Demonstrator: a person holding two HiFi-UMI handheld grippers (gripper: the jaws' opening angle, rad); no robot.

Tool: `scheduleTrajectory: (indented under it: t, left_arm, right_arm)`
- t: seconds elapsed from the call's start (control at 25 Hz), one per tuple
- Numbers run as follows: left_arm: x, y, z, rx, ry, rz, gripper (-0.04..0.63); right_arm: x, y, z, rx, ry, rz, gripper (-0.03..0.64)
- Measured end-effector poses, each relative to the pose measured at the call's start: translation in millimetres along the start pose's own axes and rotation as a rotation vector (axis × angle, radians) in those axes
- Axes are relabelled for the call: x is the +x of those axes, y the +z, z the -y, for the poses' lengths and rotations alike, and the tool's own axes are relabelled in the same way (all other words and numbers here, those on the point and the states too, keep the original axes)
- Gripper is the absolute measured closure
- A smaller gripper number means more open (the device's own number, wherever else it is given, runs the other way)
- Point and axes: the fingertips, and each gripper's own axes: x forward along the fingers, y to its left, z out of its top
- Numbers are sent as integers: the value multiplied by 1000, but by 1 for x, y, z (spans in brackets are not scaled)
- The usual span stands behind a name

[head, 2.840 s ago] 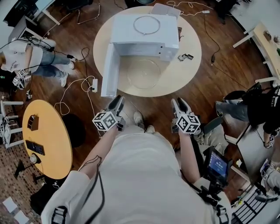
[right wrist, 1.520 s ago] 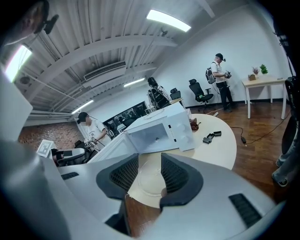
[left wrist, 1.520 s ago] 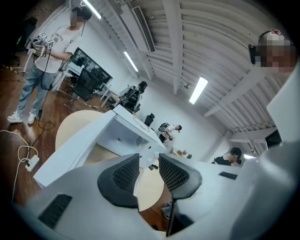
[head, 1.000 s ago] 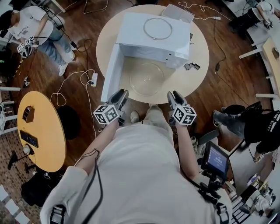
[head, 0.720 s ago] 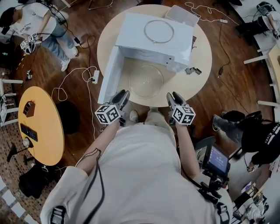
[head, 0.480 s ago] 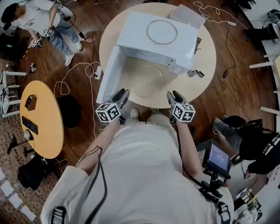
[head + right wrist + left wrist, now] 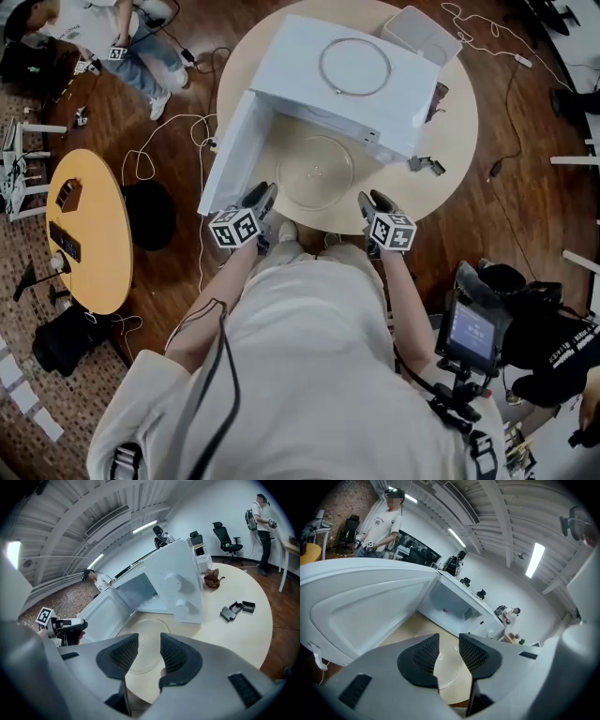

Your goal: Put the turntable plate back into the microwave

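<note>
The clear glass turntable plate [image 7: 314, 173] lies flat on the round table [image 7: 450, 141], in front of the white microwave [image 7: 347, 80]. The microwave's door [image 7: 230, 155] stands swung open to the left. A metal roller ring [image 7: 354, 66] rests on the microwave's top. My left gripper [image 7: 262, 194] and right gripper [image 7: 373, 200] hover at the table's near edge, one on each side of the plate, both open and empty. In the left gripper view the plate [image 7: 451, 670] shows through the left gripper [image 7: 449, 638]. The right gripper [image 7: 150, 640] points at the plate [image 7: 140, 626] and the cavity.
Small black parts [image 7: 427, 165] lie right of the microwave, and a clear box [image 7: 422, 33] sits behind it. A yellow side table [image 7: 89, 230] stands at left. A screen on a tripod [image 7: 473, 328] is at right. Cables cross the floor and a person [image 7: 141, 37] sits far left.
Both grippers have come forward and down from in front of the body to the table's near edge, either side of the plate. The plate and microwave have not moved.
</note>
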Motion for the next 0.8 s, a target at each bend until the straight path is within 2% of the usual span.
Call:
scheduleTrajectory:
  t: [0.36, 0.8]
  left_arm:
    - [26, -19, -7, 9, 73, -55, 482]
    - [46, -35, -26, 51, 153, -126, 482]
  right_arm:
    - [21, -2, 24, -10, 51, -68, 477]
    - [58, -31, 44, -19, 87, -187, 477]
